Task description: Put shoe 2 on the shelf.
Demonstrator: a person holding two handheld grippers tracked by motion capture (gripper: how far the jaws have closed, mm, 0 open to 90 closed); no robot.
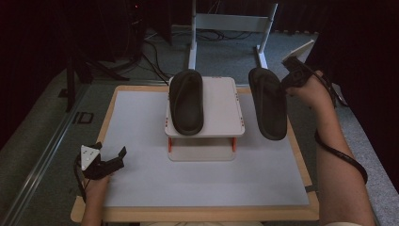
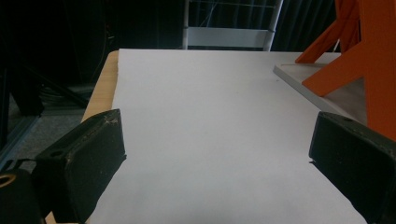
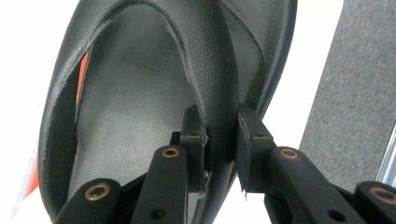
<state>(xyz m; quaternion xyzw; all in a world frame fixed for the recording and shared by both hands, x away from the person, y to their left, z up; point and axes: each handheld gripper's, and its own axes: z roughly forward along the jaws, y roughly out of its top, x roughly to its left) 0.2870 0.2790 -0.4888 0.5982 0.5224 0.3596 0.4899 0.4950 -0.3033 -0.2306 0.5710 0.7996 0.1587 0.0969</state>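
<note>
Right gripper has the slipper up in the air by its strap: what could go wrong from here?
1. The right gripper pinches only the narrow strap of the held slipper, so it could swing or slip out.
2. The white shelf already carries the other slipper on its left half; a careless placement might knock it.
3. The left gripper rests open near the table edge, too far off to steady anything.

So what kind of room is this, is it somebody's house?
Probably not a house: it looks like a lab or test room. The table has a plain white mat, cables lie on grey carpet, and a person holds a slipper with a gripper.
</note>
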